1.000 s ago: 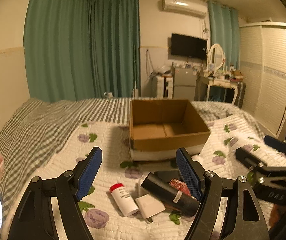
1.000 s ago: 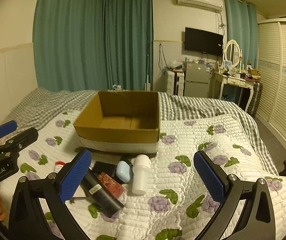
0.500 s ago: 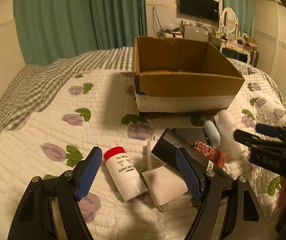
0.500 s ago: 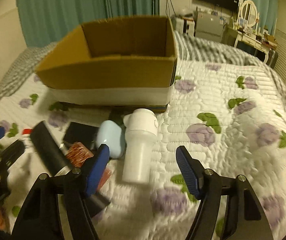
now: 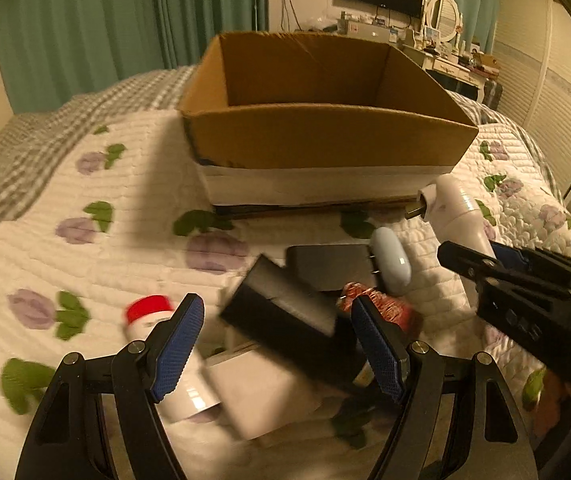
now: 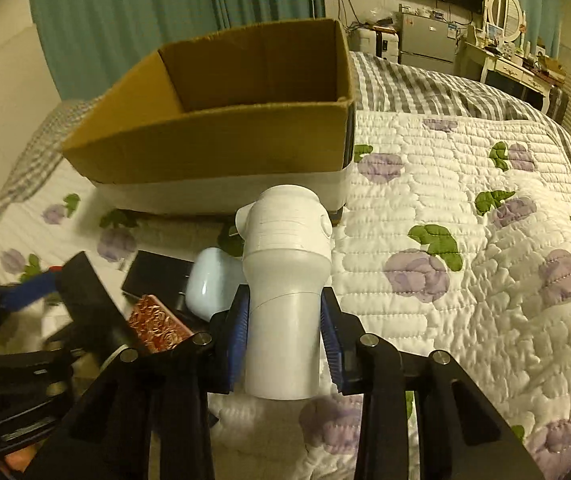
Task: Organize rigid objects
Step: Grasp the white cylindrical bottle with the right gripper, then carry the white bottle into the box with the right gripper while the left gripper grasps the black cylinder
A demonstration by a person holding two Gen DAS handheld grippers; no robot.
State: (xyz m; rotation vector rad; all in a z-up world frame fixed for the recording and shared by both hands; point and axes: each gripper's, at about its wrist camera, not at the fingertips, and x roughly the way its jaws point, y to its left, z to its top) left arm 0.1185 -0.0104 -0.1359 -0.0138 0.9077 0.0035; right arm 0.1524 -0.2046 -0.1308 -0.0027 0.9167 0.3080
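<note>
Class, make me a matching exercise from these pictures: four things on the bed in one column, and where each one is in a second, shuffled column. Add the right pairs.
1. white bottle
2. red-capped bottle
3. cardboard box
4. pale blue case

A. farthest back on the quilt
B. just left of the white bottle
C. clamped in the right gripper
D. beside the open left gripper

Pairs: 1-C, 2-D, 3-A, 4-B

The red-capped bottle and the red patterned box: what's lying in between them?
In the left wrist view, a black tube lies between the red-capped bottle and red patterned box.
</note>
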